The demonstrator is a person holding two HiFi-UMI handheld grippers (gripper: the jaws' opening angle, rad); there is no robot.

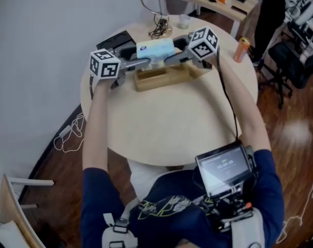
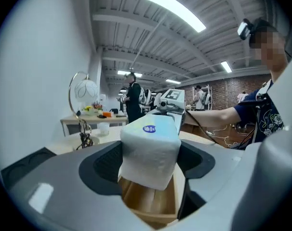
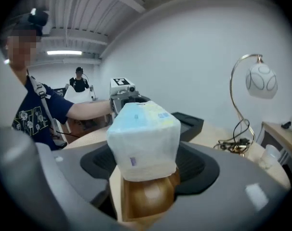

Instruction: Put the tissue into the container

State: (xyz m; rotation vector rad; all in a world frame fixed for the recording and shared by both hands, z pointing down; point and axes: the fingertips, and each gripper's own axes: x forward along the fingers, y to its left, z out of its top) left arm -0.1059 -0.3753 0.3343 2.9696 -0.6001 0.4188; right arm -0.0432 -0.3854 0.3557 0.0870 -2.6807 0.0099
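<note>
From where I stand, the tissue pack (image 1: 155, 49) hangs in the air just over the wooden container (image 1: 161, 77), carried from both ends at once. The left gripper (image 1: 141, 62) has its fingers (image 2: 105, 165) pinching one end of the pack, and the right gripper (image 1: 173, 56) has its fingers (image 3: 196, 170) pinching the other. Neither pair is spread free. The worry is that shared hold. The pack is soft (it looks like plastic-wrapped paper, which squashes rather than resists), so if the two hands drift apart or twist against each other, I'd expect it to stretch, buckle or slide out of one pinch and swing down from the other. If one end lets go before the other, the pack would likely land tilted, propped on the container's rim instead of inside. Coming down crooked could also nudge the container across the bench (image 1: 172, 128), since it looks light and unfixed. The fingers themselves might catch the container's walls on the way down, because they reach wider than the pack.
</note>
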